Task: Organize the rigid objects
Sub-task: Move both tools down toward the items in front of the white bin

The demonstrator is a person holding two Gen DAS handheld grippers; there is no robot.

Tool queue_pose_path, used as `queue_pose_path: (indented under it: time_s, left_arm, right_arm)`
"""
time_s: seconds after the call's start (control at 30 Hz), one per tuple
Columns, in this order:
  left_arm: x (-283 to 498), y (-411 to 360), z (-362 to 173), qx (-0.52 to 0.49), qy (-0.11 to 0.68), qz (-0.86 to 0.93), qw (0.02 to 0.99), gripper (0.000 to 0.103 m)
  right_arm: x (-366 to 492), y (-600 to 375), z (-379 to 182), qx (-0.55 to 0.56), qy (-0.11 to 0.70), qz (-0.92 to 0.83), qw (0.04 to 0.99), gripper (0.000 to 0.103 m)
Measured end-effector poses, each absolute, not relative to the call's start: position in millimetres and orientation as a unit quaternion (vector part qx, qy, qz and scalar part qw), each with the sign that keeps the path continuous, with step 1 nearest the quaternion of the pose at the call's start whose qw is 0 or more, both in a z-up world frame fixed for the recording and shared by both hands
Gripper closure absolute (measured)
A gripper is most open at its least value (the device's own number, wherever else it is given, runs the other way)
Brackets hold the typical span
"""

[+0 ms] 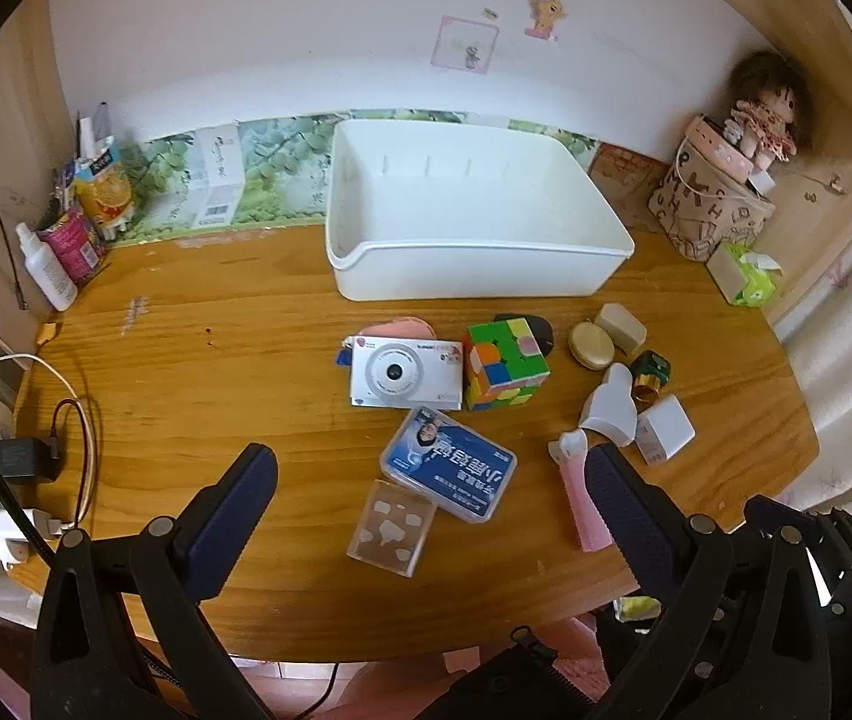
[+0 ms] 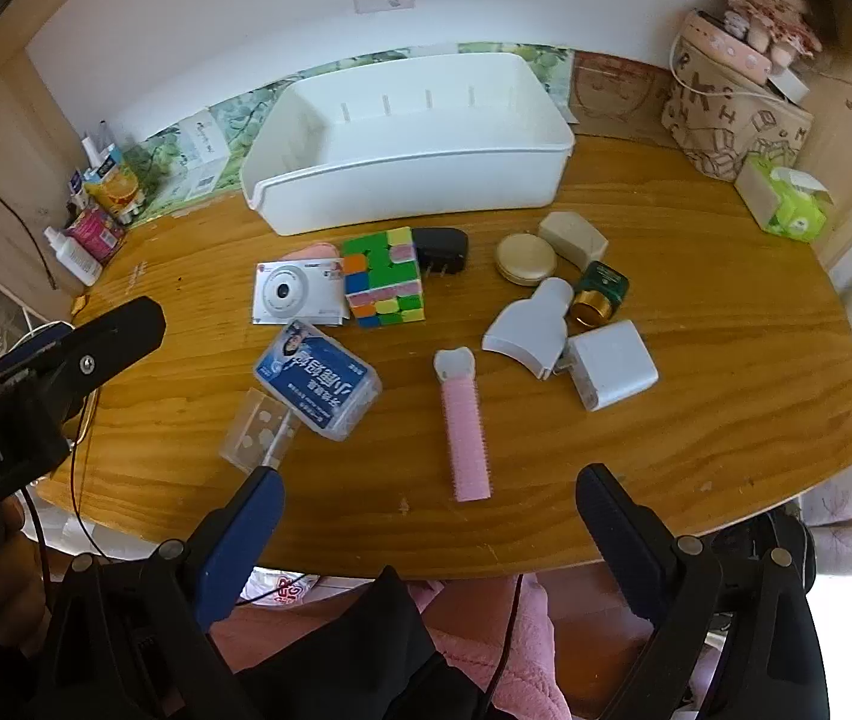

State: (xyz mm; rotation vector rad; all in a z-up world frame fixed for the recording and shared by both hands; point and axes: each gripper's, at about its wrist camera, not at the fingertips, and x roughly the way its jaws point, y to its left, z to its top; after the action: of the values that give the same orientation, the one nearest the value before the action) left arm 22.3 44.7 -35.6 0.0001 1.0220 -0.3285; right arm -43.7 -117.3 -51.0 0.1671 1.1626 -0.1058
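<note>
An empty white bin (image 1: 474, 264) (image 2: 414, 198) stands at the back of the wooden table. In front of it lie a white camera (image 1: 405, 373) (image 2: 297, 294), a colour cube (image 1: 504, 367) (image 2: 384, 277), a blue-labelled box (image 1: 449, 464) (image 2: 318, 381), a clear case (image 1: 393, 527) (image 2: 258, 432), a pink roller (image 1: 582, 495) (image 2: 465, 423), a grey nozzle piece (image 1: 609, 405) (image 2: 531, 327), a white charger (image 1: 663, 429) (image 2: 612, 363), a gold compact (image 2: 525, 259), a beige block (image 2: 573, 238), a green bottle (image 2: 600, 291) and a black plug (image 2: 441, 250). My left gripper (image 1: 426, 480) and right gripper (image 2: 426, 495) are open and empty above the near edge.
Bottles and cartons (image 1: 75, 222) stand at the back left. A printed bag with a doll (image 1: 720, 204) and a tissue pack (image 2: 786, 204) stand at the back right. A power strip with cables (image 1: 18, 480) hangs at the left edge.
</note>
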Motion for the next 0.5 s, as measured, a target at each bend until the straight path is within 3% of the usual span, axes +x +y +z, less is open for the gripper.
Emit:
queue_pose_path:
  time_s: [0.5]
  left_arm:
    - [35, 10, -50, -0.001, 0.532, -0.173, 0.829, 0.001]
  right_arm:
    - [-28, -155, -64, 0.088, 0.572, -0.046, 0.814, 0.005]
